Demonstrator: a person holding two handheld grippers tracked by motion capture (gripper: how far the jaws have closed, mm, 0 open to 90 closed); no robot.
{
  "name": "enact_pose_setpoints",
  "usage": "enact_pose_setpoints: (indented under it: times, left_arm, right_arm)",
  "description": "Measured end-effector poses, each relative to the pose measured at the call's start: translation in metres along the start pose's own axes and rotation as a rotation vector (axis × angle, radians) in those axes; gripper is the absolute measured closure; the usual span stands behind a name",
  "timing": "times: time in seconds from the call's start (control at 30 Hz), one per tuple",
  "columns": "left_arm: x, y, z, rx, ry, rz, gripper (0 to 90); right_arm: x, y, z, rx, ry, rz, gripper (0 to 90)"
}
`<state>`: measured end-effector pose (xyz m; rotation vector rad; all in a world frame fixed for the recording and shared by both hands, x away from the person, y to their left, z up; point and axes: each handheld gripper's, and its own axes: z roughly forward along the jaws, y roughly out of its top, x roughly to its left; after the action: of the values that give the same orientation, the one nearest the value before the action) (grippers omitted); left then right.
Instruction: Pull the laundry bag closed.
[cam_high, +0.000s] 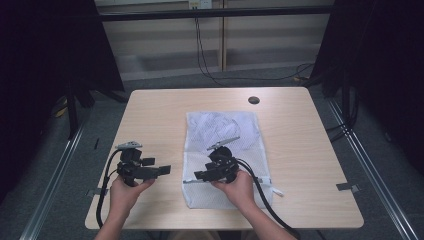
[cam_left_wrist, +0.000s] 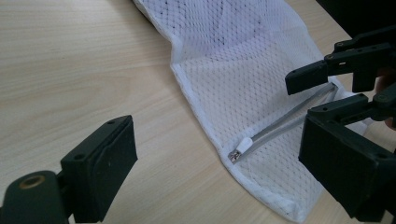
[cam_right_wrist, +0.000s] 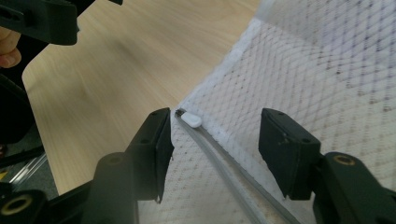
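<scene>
A white mesh laundry bag (cam_high: 222, 135) lies flat in the middle of the wooden table (cam_high: 290, 145). A grey zipper (cam_right_wrist: 224, 172) runs across its near end, with a white pull tab (cam_right_wrist: 191, 120) at the bag's left edge. My right gripper (cam_right_wrist: 217, 144) hovers low over that end, open, its jaws standing either side of the zipper just behind the pull tab (cam_left_wrist: 243, 147), with no pad touching it. In the high view the right gripper (cam_high: 201, 175) points left. My left gripper (cam_high: 157, 166) is held over bare wood left of the bag (cam_left_wrist: 243, 65), open and with nothing between its jaws.
A small black round cap (cam_high: 253, 100) sits in the tabletop near the far edge. Black cables (cam_high: 260, 192) trail from both grippers toward the near edge. Dark curtains and metal rails flank the table on both sides.
</scene>
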<state>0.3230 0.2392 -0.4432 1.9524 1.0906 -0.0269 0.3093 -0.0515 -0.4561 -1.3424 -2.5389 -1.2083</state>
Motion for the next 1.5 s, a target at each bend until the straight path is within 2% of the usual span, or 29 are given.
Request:
enact_pose_setpoints:
  times: [0.1, 0.17, 0.3, 0.37, 0.7, 0.87, 0.9, 1.0, 1.23, 1.5]
  left_arm:
    - [-0.001, 0.0, 0.002, -0.004, 0.0, -0.009, 10.9]
    - [-0.001, -0.001, 0.002, 0.008, 0.001, 0.001, 11.1]
    - [-0.001, -0.001, 0.004, 0.01, 0.0, -0.002, 11.2]
    - [-0.001, -0.001, 0.004, 0.011, -0.001, -0.002, 11.2]
    - [0.0, -0.001, 0.004, 0.012, -0.006, -0.004, 11.2]
    - [0.001, -0.002, 0.004, 0.007, 0.0, -0.013, 11.2]
    - [0.001, -0.002, 0.004, 0.008, -0.001, -0.012, 11.1]
    - [0.001, -0.002, 0.004, 0.007, 0.0, -0.013, 11.2]
    - [0.003, -0.001, 0.003, 0.007, 0.003, -0.012, 11.2]
    - [0.002, -0.001, 0.004, 0.006, 0.002, -0.019, 11.2]
  right_arm:
    - [0.001, 0.0, 0.004, 0.02, 0.004, 0.01, 45.8]
    - [0.001, 0.001, 0.006, 0.025, 0.0, 0.008, 46.3]
    - [0.001, 0.002, 0.013, 0.044, 0.002, 0.024, 46.4]
    - [0.001, 0.002, 0.015, 0.045, 0.004, 0.018, 46.4]
    - [-0.001, 0.005, 0.026, 0.067, 0.013, 0.092, 47.2]
    - [-0.002, 0.005, 0.031, 0.073, 0.051, 0.116, 55.9]
    - [-0.002, 0.005, 0.033, 0.075, 0.066, 0.138, 56.9]
    - [-0.003, 0.005, 0.035, 0.076, 0.083, 0.155, 57.5]
    - [-0.003, 0.003, 0.045, 0.109, 0.085, 0.173, 58.9]
    - [0.0, 0.003, 0.051, 0.111, 0.113, 0.191, 62.2]
